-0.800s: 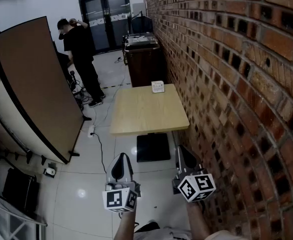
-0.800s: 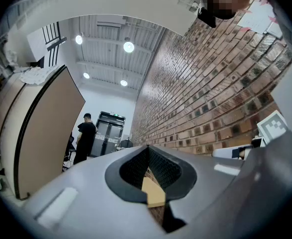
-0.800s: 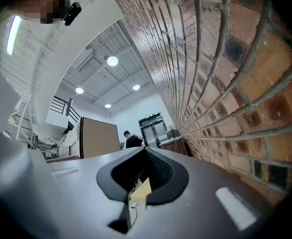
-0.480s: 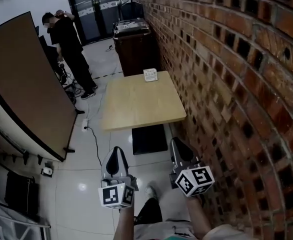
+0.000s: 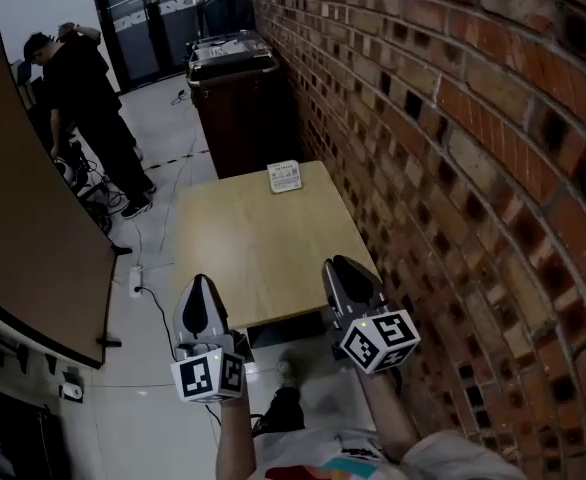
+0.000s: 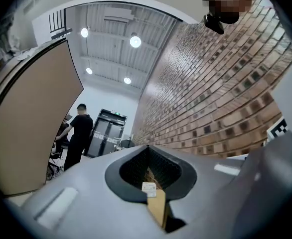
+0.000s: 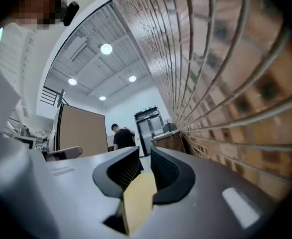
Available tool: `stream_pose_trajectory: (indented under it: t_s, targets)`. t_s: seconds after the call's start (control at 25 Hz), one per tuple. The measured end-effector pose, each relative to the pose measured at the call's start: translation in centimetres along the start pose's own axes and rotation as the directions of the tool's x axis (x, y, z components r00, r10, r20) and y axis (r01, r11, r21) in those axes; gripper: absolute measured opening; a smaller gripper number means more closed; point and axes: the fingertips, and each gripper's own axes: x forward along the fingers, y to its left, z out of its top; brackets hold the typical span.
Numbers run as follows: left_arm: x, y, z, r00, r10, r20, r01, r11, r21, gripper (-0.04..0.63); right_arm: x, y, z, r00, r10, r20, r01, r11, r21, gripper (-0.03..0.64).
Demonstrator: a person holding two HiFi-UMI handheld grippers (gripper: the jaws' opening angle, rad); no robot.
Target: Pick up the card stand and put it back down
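Since the earlier frames the wooden table [image 5: 258, 253] has drawn close, so this is approach only: my left gripper [image 5: 200, 293] and right gripper [image 5: 343, 273], both closed and empty, reach its near edge, the card stand [image 5: 285, 176] untouched at the far edge beside the brick wall [image 5: 453, 118], with a person [image 5: 88, 98] beyond on the floor.

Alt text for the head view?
The left tool and the right tool, both empty, reach the near edge of a wooden table beside a brick wall. A card stand sits at its far edge; a person stands beyond.
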Motion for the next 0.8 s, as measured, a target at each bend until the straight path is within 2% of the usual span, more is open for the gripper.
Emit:
stream_pose_trajectory:
  t_s: [0.12,0.36,0.56,0.8]
  targets:
    - [8.3,3.1,-0.2,0.999,-0.041,-0.006,0.041,0.998,0.049,0.005,8.8,-1.4,1.1,1.000,-0.019,0.006,0.019,1.000,-0.016,0.048]
    - [20.4,6.1,-5.6,0.995,-0.044,-0.091,0.047,0.999,0.022,0.005,20.1,-6.9,-2.0,0.992,-0.075,-0.105,0.075,0.997,-0.010,0.086]
    - [25.3,7.2,-8.9,0.990,-0.002,-0.140,0.005,1.000,0.023,0.005,25.0,-11.4,-5.1,0.979,-0.093,-0.184,0.098,0.995,0.019,0.088]
    - [28.9,8.0,-9.9,0.991,0.033,-0.133,-0.029,0.999,0.026,0.004,29.5,-14.1,-6.8,0.966,-0.067,-0.251,0.071,0.997,0.006,0.134]
